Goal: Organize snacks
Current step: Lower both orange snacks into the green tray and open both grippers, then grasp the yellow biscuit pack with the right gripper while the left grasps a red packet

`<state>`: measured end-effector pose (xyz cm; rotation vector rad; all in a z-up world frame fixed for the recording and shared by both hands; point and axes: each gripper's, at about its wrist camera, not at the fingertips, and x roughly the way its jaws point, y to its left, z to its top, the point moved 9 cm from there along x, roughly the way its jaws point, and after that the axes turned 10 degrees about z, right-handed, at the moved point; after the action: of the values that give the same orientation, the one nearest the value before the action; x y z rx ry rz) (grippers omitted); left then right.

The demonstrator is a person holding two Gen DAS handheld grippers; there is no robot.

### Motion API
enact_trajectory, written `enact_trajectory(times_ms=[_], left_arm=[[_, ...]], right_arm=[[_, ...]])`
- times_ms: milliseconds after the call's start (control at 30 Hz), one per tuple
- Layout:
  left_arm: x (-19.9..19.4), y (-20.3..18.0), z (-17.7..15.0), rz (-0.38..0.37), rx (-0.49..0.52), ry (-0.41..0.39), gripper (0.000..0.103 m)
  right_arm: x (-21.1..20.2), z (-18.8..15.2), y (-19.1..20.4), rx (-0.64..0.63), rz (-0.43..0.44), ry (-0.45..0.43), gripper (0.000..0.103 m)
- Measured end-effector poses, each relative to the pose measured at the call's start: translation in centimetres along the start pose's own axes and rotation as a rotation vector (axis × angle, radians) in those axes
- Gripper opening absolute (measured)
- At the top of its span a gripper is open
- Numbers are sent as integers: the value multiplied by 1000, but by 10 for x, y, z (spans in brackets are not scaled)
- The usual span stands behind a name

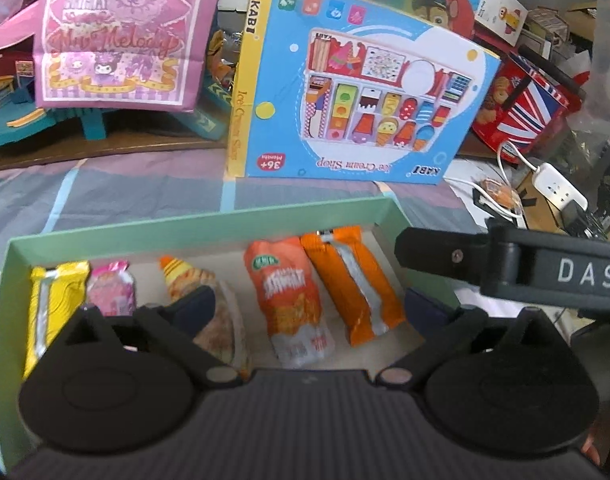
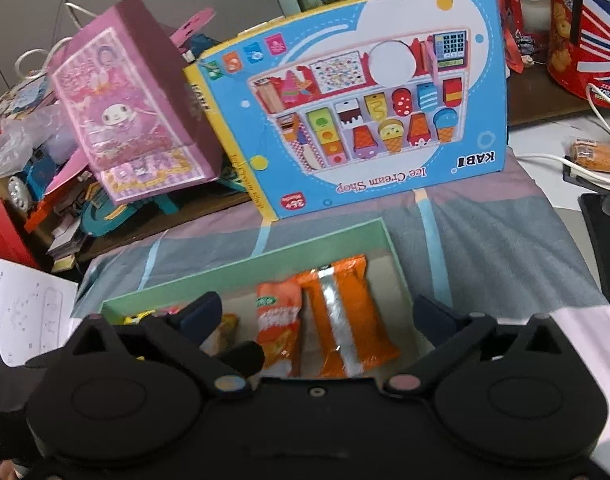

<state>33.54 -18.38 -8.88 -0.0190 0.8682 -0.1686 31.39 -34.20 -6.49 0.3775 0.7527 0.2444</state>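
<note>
Blue-and-yellow cardboard toy box (image 1: pixel 357 92), standing upside down at the far edge of the bed: "KABI" and "Ice Cream Shop" inverted on its front; round red badge "36+ Months"; yellow side panel reads "KABI" and "Ice Cream Shop" lengthwise.

Pink paper gift bag (image 1: pixel 117 32) with a rabbit cartoon, far left: "HAPPY BIRTHDAY" and script "My Melody".

Black arm of the other gripper (image 1: pixel 545 268), at the right edge of the left wrist view: white letters "DAS", cut off by the frame.

Snack wrappers in the green box (image 1: pixel 209 222): print too blurred to read.
</note>
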Motion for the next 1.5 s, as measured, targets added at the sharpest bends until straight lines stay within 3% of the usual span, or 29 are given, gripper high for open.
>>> enact_trajectory(times_ms=[367, 700, 900, 1100, 1167, 1267, 1300, 1333, 1367, 1500], left_arm=[[-65, 14, -60, -14, 19, 22, 103], [-94, 36, -139, -3, 62, 69, 103], [-87, 46, -183, 14, 109, 154, 103], [-73, 49, -207, 37, 88, 212, 103], [-73, 44, -209, 41, 112, 192, 100], [-74, 33, -210, 37, 172, 151, 83], [-75, 29, -209, 38, 192, 138, 70], [-76, 25, -209, 37, 215, 125, 54], [-76, 21, -210, 22, 230, 124, 51], [-75, 13, -214, -37, 215, 154, 46]], right_arm=[[-68, -45, 31, 13, 2, -18, 103], [-84, -129, 35, 58, 3, 73, 103], [-77, -182, 33, 109, 3, 150, 103], [-63, -213, 37, 89, -35, 215, 86], [-59, -217, 38, 77, -44, 222, 80], [-54, -223, 40, 35, -67, 239, 77], [-51, -223, 44, 5, -78, 236, 75], [-50, -224, 46, -30, -94, 240, 66], [-50, -224, 47, -67, -118, 234, 48], [-55, -218, 42, -77, -115, 229, 47]])
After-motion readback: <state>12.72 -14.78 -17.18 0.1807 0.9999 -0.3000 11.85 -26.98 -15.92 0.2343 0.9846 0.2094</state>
